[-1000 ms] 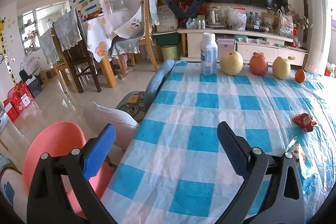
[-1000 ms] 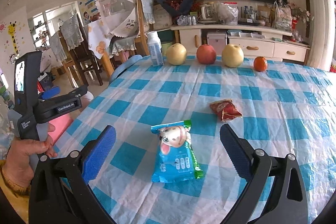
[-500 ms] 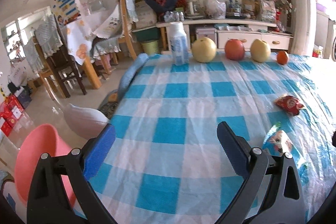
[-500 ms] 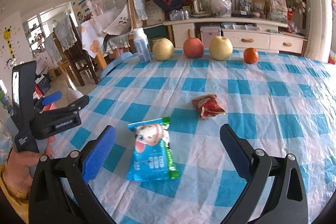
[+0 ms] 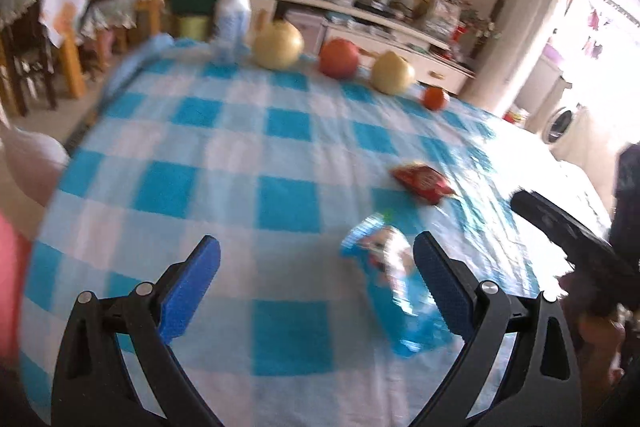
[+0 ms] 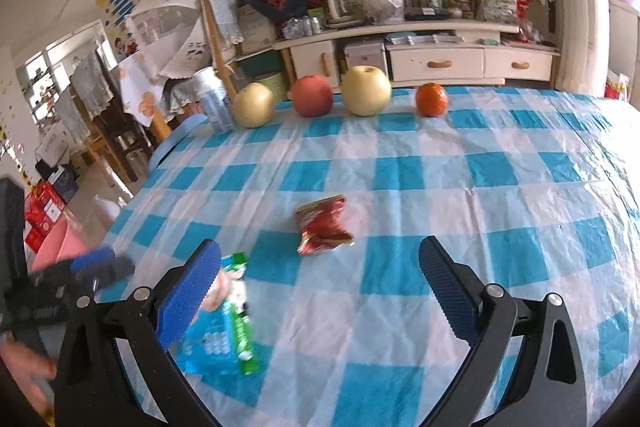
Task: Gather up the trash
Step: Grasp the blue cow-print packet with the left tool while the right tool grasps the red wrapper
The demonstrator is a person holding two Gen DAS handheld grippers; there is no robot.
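Left wrist view: left gripper [image 5: 316, 267] spread wide, empty; blue wrapper [image 5: 394, 291] beside its right finger. Motion blur risks a mis-aimed grab.

Right wrist view: right gripper [image 6: 320, 275] spread, empty; red wrapper [image 6: 322, 225] ahead. The 2 grippers could collide.

Left wrist view: low over worktop [image 5: 280, 131], tilted, blurred, facing fruit row and TV wall. Right wrist view: similar height, level, sharp. Shared: blue packet [image 5: 394, 291] [image 6: 222, 331], red wrapper [image 5: 422, 181] [image 6: 324, 225], fruit.
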